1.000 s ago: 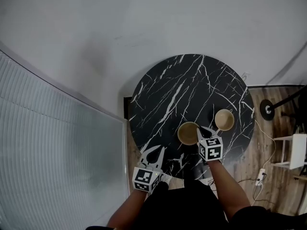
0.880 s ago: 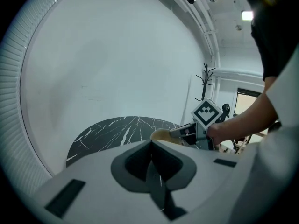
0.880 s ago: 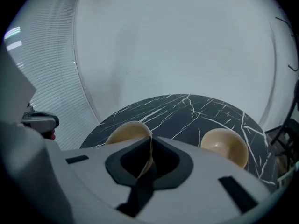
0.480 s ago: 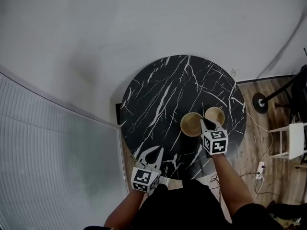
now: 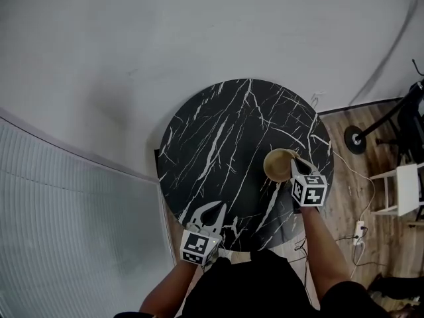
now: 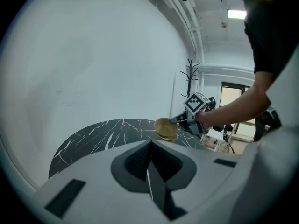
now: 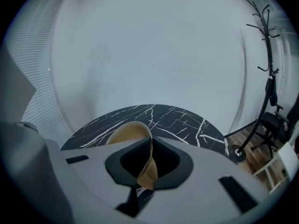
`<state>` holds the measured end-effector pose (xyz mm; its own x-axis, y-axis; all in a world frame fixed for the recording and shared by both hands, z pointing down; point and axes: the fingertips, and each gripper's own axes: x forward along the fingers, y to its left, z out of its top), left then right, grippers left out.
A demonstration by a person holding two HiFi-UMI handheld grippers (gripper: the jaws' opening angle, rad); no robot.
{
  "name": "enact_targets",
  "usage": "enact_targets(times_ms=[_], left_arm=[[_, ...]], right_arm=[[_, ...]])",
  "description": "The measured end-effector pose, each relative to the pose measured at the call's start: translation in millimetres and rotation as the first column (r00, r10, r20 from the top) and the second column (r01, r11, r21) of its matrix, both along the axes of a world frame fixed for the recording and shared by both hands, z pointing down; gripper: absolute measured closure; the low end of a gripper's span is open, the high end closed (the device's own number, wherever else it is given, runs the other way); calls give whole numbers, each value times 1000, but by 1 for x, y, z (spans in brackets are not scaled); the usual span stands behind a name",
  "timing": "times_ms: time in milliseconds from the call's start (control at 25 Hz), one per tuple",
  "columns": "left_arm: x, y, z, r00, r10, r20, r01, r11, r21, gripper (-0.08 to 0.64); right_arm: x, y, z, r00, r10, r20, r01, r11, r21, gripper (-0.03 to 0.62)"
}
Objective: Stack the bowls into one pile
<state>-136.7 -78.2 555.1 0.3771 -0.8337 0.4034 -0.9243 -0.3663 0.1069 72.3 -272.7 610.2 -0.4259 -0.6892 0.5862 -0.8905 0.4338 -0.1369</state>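
Right tool clamps the rim of a tan thin-walled bowl over a second tan bowl, at the round black marble table's right edge. The left tool is clenched and empty. Likely risk: an off-centre release tips both overboard.

The table is seen from steeply above and afar in the head view. It is viewed low across its top in the left gripper view, and closely past the bowl in the right gripper view.
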Motion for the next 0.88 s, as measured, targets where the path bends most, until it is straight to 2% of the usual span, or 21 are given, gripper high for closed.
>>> enact_targets(times_ms=[440, 600, 880], left_arm=[[33, -30, -1, 999, 31, -26, -31, 999, -11, 548], [38, -33, 8, 999, 32, -28, -34, 999, -40, 548], [42, -45, 6, 999, 38, -24, -38, 999, -27, 548]], right_arm=[[41, -15, 25, 995, 102, 7, -101, 993, -65, 566], [44, -16, 40, 994, 105, 13, -103, 989, -103, 563], [43, -21, 54, 996, 94, -1, -93, 987, -130, 561]])
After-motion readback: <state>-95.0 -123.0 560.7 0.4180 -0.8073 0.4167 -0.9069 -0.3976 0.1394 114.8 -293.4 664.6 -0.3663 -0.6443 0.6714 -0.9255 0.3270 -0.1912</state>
